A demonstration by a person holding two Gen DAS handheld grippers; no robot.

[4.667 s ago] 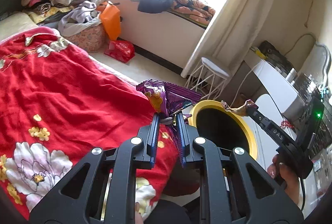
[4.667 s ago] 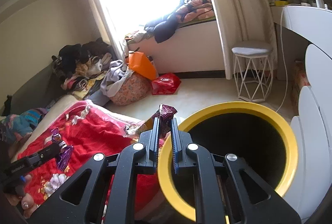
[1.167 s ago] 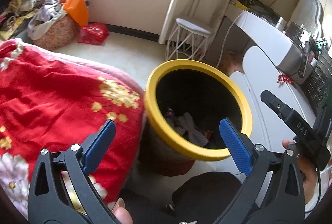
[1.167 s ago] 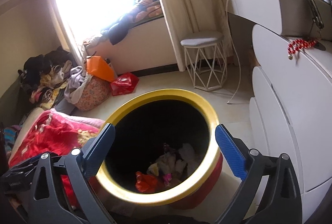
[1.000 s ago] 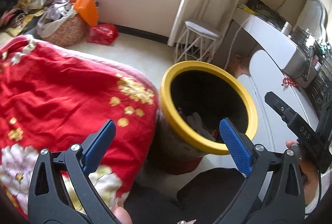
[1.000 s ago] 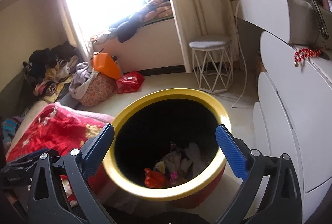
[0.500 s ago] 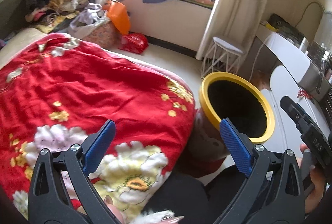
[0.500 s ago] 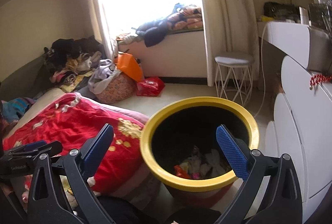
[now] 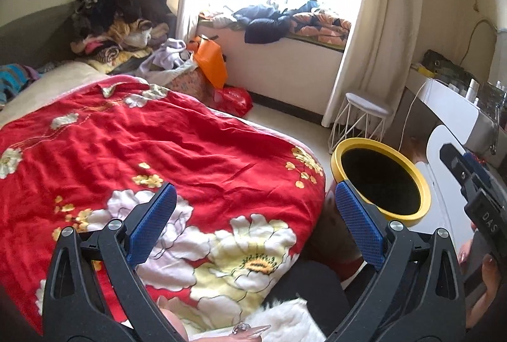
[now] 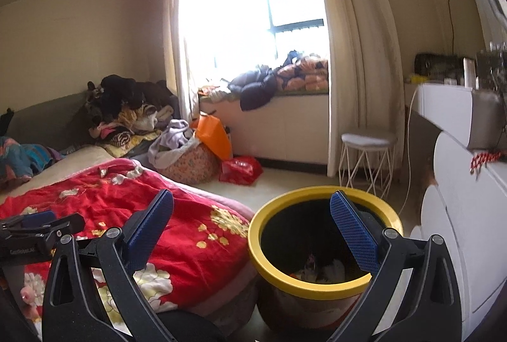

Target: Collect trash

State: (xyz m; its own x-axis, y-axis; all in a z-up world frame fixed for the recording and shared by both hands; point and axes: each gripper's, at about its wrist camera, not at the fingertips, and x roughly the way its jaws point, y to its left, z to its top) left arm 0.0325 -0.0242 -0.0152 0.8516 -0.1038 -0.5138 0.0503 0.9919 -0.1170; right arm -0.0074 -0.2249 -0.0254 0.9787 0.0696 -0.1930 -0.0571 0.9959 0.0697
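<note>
The yellow-rimmed trash bin (image 10: 323,250) stands on the floor just beside the bed, its dark inside holding crumpled trash (image 10: 320,270), white, orange and pink. The right hand-held gripper (image 10: 252,234) hangs before it, blue pads wide apart, gripping nothing; "DAS" is printed on its body in the left view. The left hand-held gripper (image 9: 252,221), equally spread and unloaded, hovers over the red floral quilt (image 9: 158,152).
</note>
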